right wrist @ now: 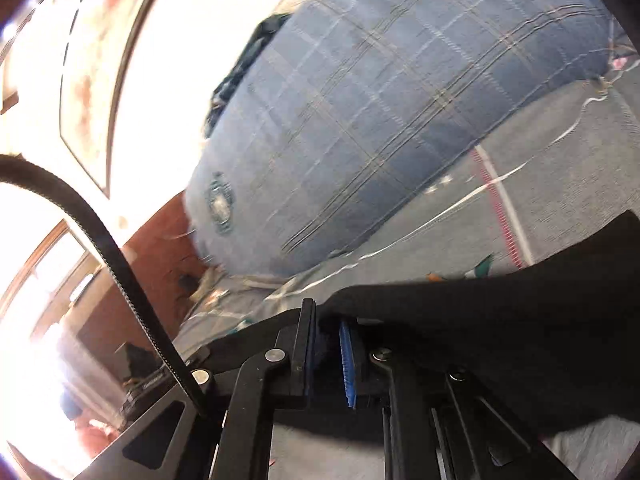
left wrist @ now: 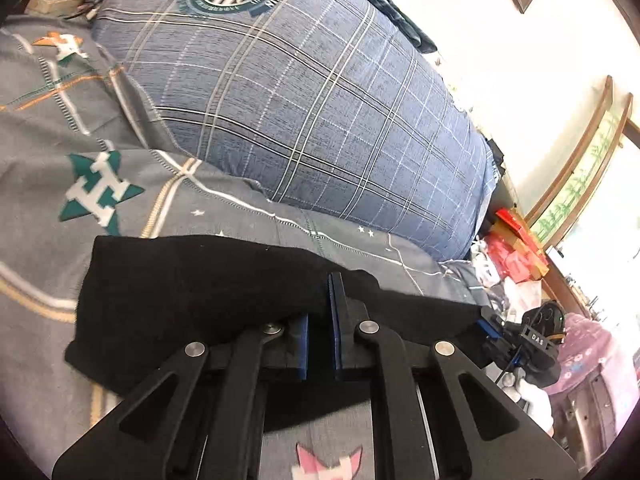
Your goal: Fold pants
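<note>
The black pants [left wrist: 192,300] lie folded on the grey patterned bedspread [left wrist: 80,128]. My left gripper [left wrist: 318,312] is shut on the pants' edge, with cloth draped over its left finger. The right gripper [left wrist: 496,330] shows at the far right of the left wrist view, at the pants' other end. In the right wrist view my right gripper [right wrist: 328,340] is shut on the black pants [right wrist: 500,320], with cloth pinched between the blue pads and stretching off to the right.
A big blue plaid pillow [left wrist: 320,100] lies just beyond the pants; it also shows in the right wrist view [right wrist: 380,120]. Red boxes [left wrist: 520,236], bags and clutter sit past the bed's right edge. A black toothed belt [right wrist: 100,240] hangs across the right wrist view.
</note>
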Action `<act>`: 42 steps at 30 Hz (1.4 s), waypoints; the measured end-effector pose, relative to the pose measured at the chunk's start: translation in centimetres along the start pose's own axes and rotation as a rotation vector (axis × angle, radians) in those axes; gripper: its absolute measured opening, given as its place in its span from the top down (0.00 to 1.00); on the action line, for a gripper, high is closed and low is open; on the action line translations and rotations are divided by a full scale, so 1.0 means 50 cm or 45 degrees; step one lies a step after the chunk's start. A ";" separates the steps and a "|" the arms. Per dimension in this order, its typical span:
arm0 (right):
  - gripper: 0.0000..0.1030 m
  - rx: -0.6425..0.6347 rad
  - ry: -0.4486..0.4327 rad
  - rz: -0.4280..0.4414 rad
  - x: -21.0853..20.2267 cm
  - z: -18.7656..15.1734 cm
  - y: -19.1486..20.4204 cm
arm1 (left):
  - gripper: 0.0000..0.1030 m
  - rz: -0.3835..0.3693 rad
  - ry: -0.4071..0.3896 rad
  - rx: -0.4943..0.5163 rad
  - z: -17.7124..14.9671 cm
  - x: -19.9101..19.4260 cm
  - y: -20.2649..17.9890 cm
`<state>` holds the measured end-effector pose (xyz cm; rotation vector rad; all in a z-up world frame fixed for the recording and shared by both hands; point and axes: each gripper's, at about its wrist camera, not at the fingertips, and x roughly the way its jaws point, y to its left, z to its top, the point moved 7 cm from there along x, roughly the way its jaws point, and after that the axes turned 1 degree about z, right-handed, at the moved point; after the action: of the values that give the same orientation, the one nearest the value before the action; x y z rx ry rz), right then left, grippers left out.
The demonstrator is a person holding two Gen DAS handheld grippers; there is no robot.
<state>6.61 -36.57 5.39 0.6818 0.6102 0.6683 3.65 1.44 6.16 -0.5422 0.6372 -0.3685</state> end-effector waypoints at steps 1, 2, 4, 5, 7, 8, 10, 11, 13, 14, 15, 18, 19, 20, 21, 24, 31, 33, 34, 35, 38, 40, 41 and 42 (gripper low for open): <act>0.90 -0.011 0.023 0.018 -0.004 -0.011 0.013 | 0.93 0.021 0.012 -0.004 -0.007 -0.008 0.008; 0.90 -0.032 0.057 0.032 -0.007 -0.026 0.024 | 0.93 0.075 0.037 0.010 -0.020 -0.014 0.023; 0.90 -0.043 0.116 0.013 0.003 -0.055 0.022 | 0.93 0.181 0.094 0.039 -0.046 -0.008 0.049; 0.90 -0.027 0.161 -0.047 0.012 -0.073 0.004 | 0.93 0.232 0.150 0.040 -0.064 0.004 0.066; 0.90 0.014 0.223 -0.141 0.029 -0.097 -0.036 | 0.93 0.283 0.223 0.035 -0.090 0.019 0.087; 0.90 0.046 0.265 -0.174 0.039 -0.105 -0.055 | 0.93 0.317 0.259 0.050 -0.103 0.026 0.093; 0.88 0.110 0.319 -0.259 0.046 -0.121 -0.086 | 0.92 0.347 0.277 0.091 -0.114 0.024 0.092; 0.86 0.136 0.319 -0.239 0.042 -0.122 -0.083 | 0.92 0.354 0.265 0.113 -0.112 0.015 0.089; 0.74 0.155 0.289 -0.234 0.028 -0.115 -0.076 | 0.89 0.364 0.226 0.136 -0.102 -0.007 0.084; 0.63 0.174 0.256 -0.221 0.015 -0.114 -0.074 | 0.89 0.383 0.188 0.150 -0.094 -0.022 0.080; 0.55 0.196 0.235 -0.209 0.005 -0.114 -0.072 | 0.88 0.403 0.144 0.173 -0.087 -0.038 0.074; 0.53 0.312 0.164 -0.213 -0.036 -0.122 -0.094 | 0.88 0.464 0.013 0.278 -0.064 -0.072 0.048; 0.53 0.337 0.135 -0.225 -0.052 -0.123 -0.106 | 0.88 0.468 -0.014 0.304 -0.058 -0.078 0.040; 0.53 0.360 0.108 -0.234 -0.065 -0.122 -0.117 | 0.88 0.458 -0.049 0.333 -0.051 -0.088 0.027; 0.53 0.382 0.081 -0.231 -0.073 -0.117 -0.121 | 0.88 0.446 -0.073 0.348 -0.046 -0.094 0.018; 0.53 0.404 0.036 -0.239 -0.103 -0.107 -0.130 | 0.88 0.462 -0.143 0.362 -0.030 -0.109 0.004; 0.53 0.361 0.010 -0.428 -0.152 -0.103 -0.135 | 0.88 0.295 0.044 0.358 -0.061 -0.035 -0.037; 0.53 0.340 0.015 -0.498 -0.167 -0.099 -0.134 | 0.88 0.192 0.155 0.371 -0.090 0.007 -0.071; 0.53 0.333 0.012 -0.545 -0.178 -0.096 -0.137 | 0.88 0.157 0.192 0.388 -0.101 0.022 -0.086; 0.53 0.322 0.007 -0.607 -0.189 -0.093 -0.144 | 0.88 0.119 0.238 0.420 -0.117 0.044 -0.109; 0.51 0.277 0.010 -0.736 -0.216 -0.084 -0.169 | 0.88 0.036 0.341 0.497 -0.160 0.091 -0.171; 0.50 0.277 0.025 -0.786 -0.228 -0.079 -0.192 | 0.88 -0.004 0.374 0.539 -0.181 0.113 -0.206; 0.50 0.279 0.031 -0.803 -0.234 -0.074 -0.203 | 0.88 -0.014 0.387 0.563 -0.190 0.121 -0.221; 0.50 0.271 0.026 -0.808 -0.238 -0.070 -0.209 | 0.88 -0.022 0.393 0.578 -0.195 0.126 -0.231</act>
<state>0.27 -50.06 -1.03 0.6295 0.8711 0.0192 0.24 -14.34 3.38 -0.0551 0.8159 -0.6005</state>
